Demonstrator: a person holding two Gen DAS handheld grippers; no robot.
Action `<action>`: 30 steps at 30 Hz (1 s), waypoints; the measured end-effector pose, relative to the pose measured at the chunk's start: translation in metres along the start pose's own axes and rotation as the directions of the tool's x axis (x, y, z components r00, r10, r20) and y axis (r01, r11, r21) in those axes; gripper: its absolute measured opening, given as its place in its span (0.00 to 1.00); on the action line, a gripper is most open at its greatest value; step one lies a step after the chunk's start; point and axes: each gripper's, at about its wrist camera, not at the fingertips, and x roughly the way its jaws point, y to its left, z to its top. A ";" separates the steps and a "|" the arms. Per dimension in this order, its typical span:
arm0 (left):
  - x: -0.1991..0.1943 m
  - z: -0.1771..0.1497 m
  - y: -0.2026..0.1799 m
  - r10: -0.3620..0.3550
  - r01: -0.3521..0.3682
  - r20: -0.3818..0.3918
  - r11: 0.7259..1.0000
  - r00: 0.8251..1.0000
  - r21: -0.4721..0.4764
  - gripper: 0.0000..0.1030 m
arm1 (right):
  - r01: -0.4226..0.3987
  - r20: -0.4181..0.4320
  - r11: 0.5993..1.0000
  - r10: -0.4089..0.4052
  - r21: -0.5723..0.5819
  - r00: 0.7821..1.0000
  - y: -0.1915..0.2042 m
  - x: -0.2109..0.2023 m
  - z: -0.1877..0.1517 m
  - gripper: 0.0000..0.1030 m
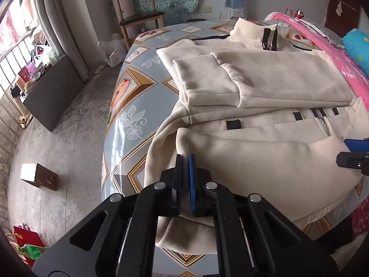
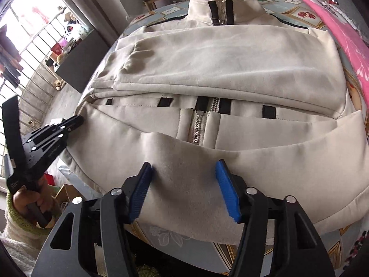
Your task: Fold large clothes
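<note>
A cream zip-up jacket (image 1: 265,80) lies on the patterned table (image 1: 138,73), collar far, both sleeves folded across its chest. Its bottom hem is turned up toward the middle. My left gripper (image 1: 185,159) is shut on the jacket's near left hem fold (image 1: 184,143). In the right wrist view the jacket (image 2: 219,64) fills the frame, and the left gripper (image 2: 77,121) shows at the jacket's left edge. My right gripper (image 2: 184,168) is open, its blue pads (image 2: 224,184) astride the turned-up hem (image 2: 184,180) without closing on it. It also shows in the left wrist view (image 1: 352,154).
A pink blanket (image 1: 334,53) lies along the table's right side. A wooden chair (image 1: 136,13) stands beyond the far edge. A brown box (image 1: 39,175) sits on the concrete floor to the left. A dark cabinet (image 1: 53,97) stands by the barred window.
</note>
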 end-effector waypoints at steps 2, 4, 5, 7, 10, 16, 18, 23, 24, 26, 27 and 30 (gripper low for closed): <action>-0.012 -0.001 0.006 -0.020 0.021 0.041 0.999 0.999 -0.025 0.05 | 0.008 0.015 1.000 -0.008 -0.012 1.000 0.002 -0.007 -0.001 0.15; -0.024 -0.002 0.013 -0.047 0.051 0.069 0.997 0.996 -0.057 0.04 | 0.012 0.032 1.000 -0.012 -0.020 0.999 0.007 -0.016 0.002 0.06; -0.029 -0.001 0.018 -0.068 0.074 0.084 0.994 0.994 -0.078 0.04 | 0.034 0.066 0.999 -0.032 -0.032 0.997 0.012 -0.025 0.005 0.05; -0.040 0.002 0.024 -0.097 0.109 0.118 0.989 0.988 -0.104 0.04 | 0.060 0.135 0.997 -0.054 -0.047 0.989 0.021 -0.043 0.014 0.05; -0.038 0.007 0.028 -0.094 0.107 0.122 0.988 0.988 -0.110 0.04 | 0.073 0.177 0.995 -0.061 -0.063 0.982 0.025 -0.047 0.028 0.05; -0.024 0.008 0.030 -0.104 0.115 0.080 0.984 0.991 -0.139 0.06 | 0.095 0.196 0.992 -0.078 -0.081 0.978 0.029 -0.039 0.035 0.05; -0.023 0.009 0.032 -0.093 0.104 0.081 0.984 0.992 -0.145 0.08 | 0.092 0.201 0.992 -0.073 -0.088 0.977 0.029 -0.036 0.037 0.05; -0.020 0.012 0.039 -0.110 0.128 0.100 0.973 0.989 -0.192 0.07 | 0.088 0.225 0.992 -0.065 -0.092 0.972 0.030 -0.036 0.039 0.05; -0.025 0.014 0.039 -0.101 0.124 0.129 0.974 0.987 -0.188 0.07 | 0.101 0.258 0.989 -0.069 -0.109 0.964 0.035 -0.043 0.038 0.05; -0.029 0.016 0.041 -0.078 0.108 0.153 0.974 0.985 -0.198 0.07 | 0.091 0.262 0.991 -0.063 -0.099 0.963 0.030 -0.036 0.041 0.05; -0.023 0.017 0.043 -0.054 0.082 0.131 0.972 0.990 -0.219 0.07 | 0.075 0.230 0.995 -0.057 -0.070 0.971 0.021 -0.022 0.043 0.05; -0.003 0.017 0.056 0.000 0.014 0.051 0.961 0.999 -0.277 0.07 | 0.075 0.144 0.997 -0.070 -0.028 0.987 0.004 0.018 0.042 0.04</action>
